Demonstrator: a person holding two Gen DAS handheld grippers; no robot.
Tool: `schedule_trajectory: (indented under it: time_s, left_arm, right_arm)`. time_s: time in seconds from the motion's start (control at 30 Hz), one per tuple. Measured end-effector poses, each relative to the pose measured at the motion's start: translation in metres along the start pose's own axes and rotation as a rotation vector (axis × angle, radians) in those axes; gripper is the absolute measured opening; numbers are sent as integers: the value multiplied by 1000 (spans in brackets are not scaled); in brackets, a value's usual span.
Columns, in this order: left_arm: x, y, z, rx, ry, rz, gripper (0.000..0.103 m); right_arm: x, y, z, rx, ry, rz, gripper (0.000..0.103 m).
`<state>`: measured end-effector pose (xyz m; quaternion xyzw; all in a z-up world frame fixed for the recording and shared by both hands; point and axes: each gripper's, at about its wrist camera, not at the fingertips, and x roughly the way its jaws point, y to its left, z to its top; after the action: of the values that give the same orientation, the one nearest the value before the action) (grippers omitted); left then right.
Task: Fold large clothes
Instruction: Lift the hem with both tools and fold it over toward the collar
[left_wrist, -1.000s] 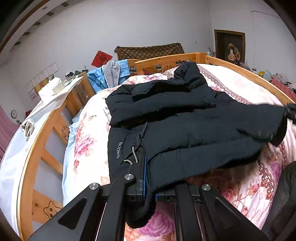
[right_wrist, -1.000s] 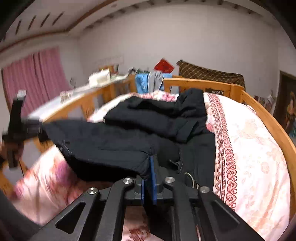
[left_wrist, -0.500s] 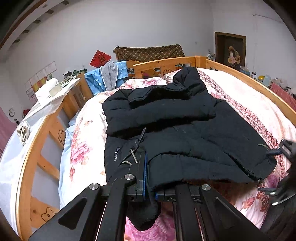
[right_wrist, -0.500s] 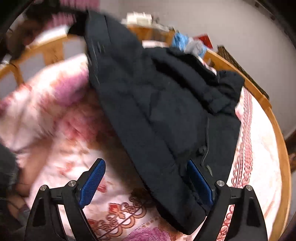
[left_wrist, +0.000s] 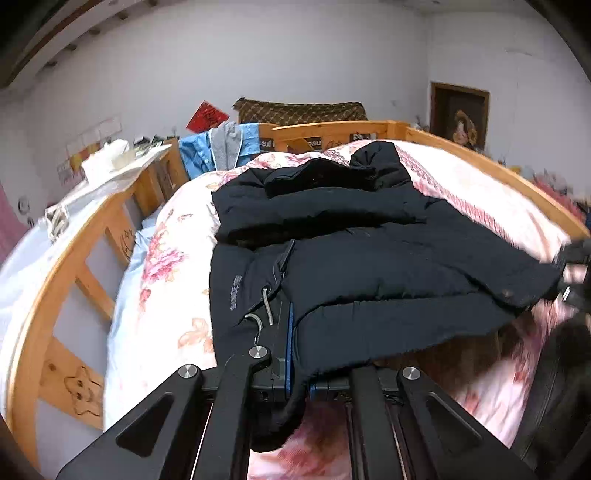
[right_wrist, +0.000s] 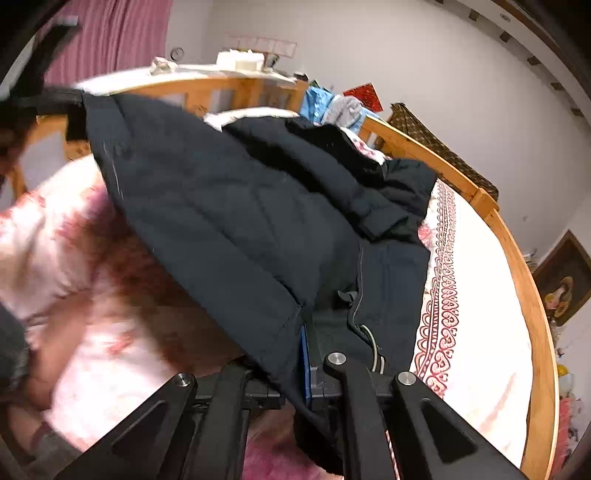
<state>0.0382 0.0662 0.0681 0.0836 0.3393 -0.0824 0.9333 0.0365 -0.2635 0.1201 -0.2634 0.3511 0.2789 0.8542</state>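
A dark padded jacket (left_wrist: 369, 258) lies across the floral quilt (left_wrist: 166, 295) of a wooden bed, collar towards the headboard. My left gripper (left_wrist: 291, 354) is shut on the near hem corner beside the zip and cord. My right gripper (right_wrist: 306, 362) is shut on the other hem corner of the jacket (right_wrist: 229, 206). Between the two, the hem is stretched and lifted off the quilt. The right gripper (left_wrist: 574, 273) shows blurred at the right edge of the left wrist view. The left gripper (right_wrist: 55, 99) sits at the top left of the right wrist view.
Wooden rails (left_wrist: 85, 236) run round the bed. A blue shirt and grey garment (left_wrist: 218, 147) hang over the headboard. A shelf with boxes (left_wrist: 110, 158) runs along the left rail. A framed picture (left_wrist: 460, 114) leans on the wall. A pink curtain (right_wrist: 110, 33) hangs behind.
The right gripper, open beside the hem half a second ago, has shut on the hem corner again. The hem has come back up off the quilt. The left gripper kept its grip.
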Motion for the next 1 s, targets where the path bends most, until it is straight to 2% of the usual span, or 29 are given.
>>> schedule_trajectory:
  time_s: [0.13,0.3,0.47,0.57,0.73,0.9,1.0]
  left_arm:
    - [-3,1,10,40,25,9,4]
    - [13,17,73,16,79,12,4]
    - [48,41,137,0,144,34,5]
    - [72,50,166,15,144,58,5]
    - [141,79,213,0,96,66,5]
    - [213,113,239,-37,80,64,4]
    - [248,127,248,-51,76,60,4]
  right_arm:
    - [-9,-12,25,16,-49,9,6]
    - [-2,-58,81,71,-112,11,6]
    - [20,-111,134,162,-122,27,6]
    - [43,-139,163,191,-120,17,6]
    - [103,-172,207,148,-85,-75,6]
    - [179,-200,234,155,-70,-125,6]
    - [222,-207,239,169,-70,-148,6]
